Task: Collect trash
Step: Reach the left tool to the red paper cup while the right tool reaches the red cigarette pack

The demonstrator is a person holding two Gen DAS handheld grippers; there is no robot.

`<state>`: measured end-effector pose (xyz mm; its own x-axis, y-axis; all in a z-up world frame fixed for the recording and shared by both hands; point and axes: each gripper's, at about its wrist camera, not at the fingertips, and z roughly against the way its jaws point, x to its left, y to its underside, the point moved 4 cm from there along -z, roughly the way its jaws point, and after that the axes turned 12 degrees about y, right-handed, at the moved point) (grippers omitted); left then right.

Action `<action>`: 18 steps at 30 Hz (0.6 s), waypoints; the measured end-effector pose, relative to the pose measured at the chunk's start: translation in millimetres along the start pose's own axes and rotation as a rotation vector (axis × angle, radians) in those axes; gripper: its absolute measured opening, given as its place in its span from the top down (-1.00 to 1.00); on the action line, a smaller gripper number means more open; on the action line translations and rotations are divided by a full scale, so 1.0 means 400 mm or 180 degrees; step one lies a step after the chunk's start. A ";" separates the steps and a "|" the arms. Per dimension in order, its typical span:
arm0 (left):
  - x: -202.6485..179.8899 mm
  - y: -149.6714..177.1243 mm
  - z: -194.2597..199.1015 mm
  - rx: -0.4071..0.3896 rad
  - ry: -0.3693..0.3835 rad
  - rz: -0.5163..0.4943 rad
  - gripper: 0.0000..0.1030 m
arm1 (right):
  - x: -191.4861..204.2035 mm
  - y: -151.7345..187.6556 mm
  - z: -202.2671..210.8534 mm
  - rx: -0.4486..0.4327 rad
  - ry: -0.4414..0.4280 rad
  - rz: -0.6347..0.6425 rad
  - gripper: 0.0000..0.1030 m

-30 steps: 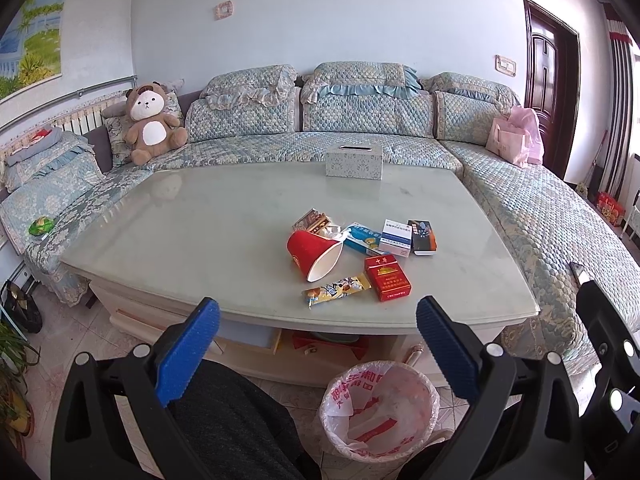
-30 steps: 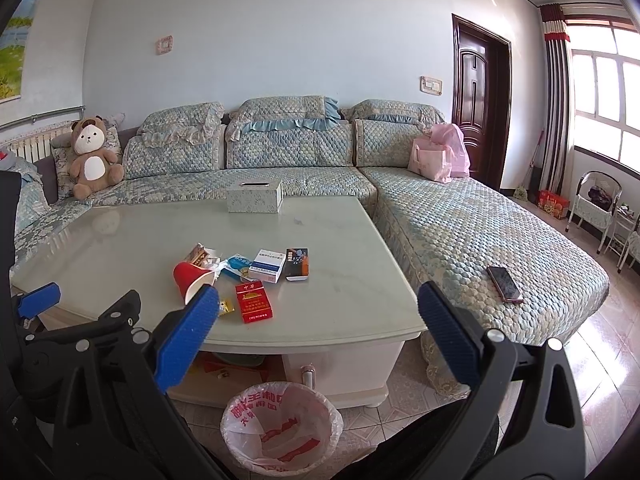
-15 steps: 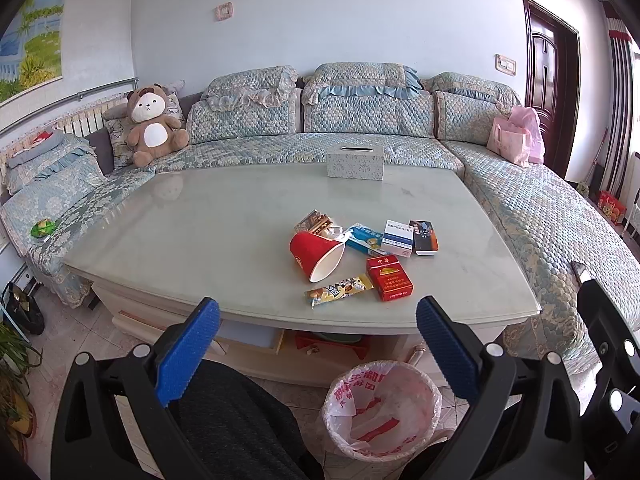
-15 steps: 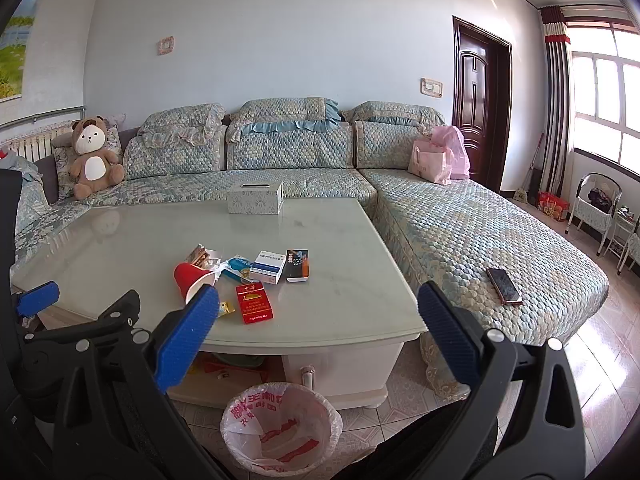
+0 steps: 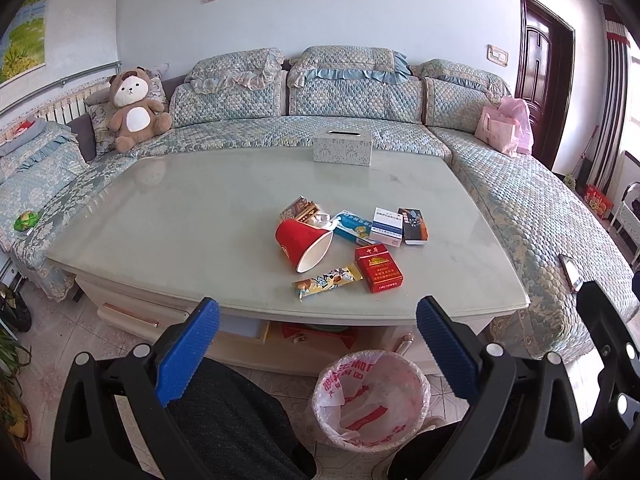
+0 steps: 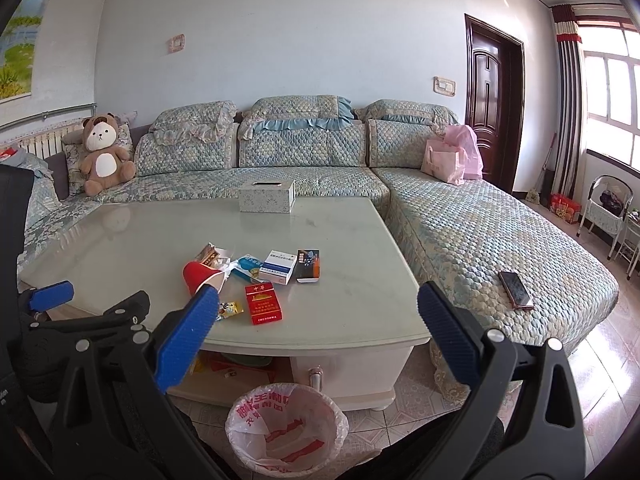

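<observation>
Trash lies near the front of the pale coffee table point(image 5: 200, 216): a tipped red paper cup point(image 5: 303, 243), a snack wrapper point(image 5: 326, 280), a red cigarette pack point(image 5: 378, 267), a white-blue box point(image 5: 386, 226), a dark box point(image 5: 415, 225) and crumpled packets point(image 5: 300, 211). A bin with a pink-printed bag point(image 5: 370, 398) stands on the floor in front of the table. My left gripper point(image 5: 318, 346) is open and empty, short of the table edge. My right gripper point(image 6: 318, 336) is open and empty, above the bin point(image 6: 286, 426). The red cup point(image 6: 200, 278) and red pack point(image 6: 263, 303) also show in the right wrist view.
A tissue box point(image 5: 342, 146) stands at the table's far side. A quilted corner sofa point(image 6: 480, 236) wraps around it, with a teddy bear point(image 5: 134, 107), a pink bag point(image 6: 452, 160) and a phone point(image 6: 516, 290). A dark-trousered leg point(image 5: 228, 412) sits below the left gripper.
Both views have shifted slightly closer to the table. Both grippers stay open and empty. The trash has not moved.
</observation>
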<state>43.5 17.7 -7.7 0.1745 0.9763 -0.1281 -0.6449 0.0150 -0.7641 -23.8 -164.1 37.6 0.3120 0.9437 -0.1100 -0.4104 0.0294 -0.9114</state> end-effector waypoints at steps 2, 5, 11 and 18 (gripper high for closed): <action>0.031 -0.021 -0.011 0.0063 -0.0011 0.0023 -0.87 | -0.004 -0.013 -0.012 -0.0059 0.0022 0.0050 -0.88; 0.081 -0.046 -0.030 0.0151 -0.0030 0.0071 -0.87 | -0.007 -0.024 -0.043 -0.0040 -0.0012 0.0080 -0.88; 0.161 -0.108 -0.085 0.0372 0.0021 0.0146 -0.87 | 0.005 -0.047 -0.121 -0.0004 -0.0273 0.0156 -0.88; 0.193 -0.159 -0.181 0.0627 0.0078 0.0249 -0.87 | 0.037 -0.061 -0.180 -0.0078 -0.0529 0.0376 -0.88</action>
<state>151.7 76.3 -14.6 0.1346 0.9707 -0.1992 -0.7898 -0.0163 -0.6131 52.7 -174.6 29.7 0.1165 0.9815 -0.1517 -0.4140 -0.0908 -0.9057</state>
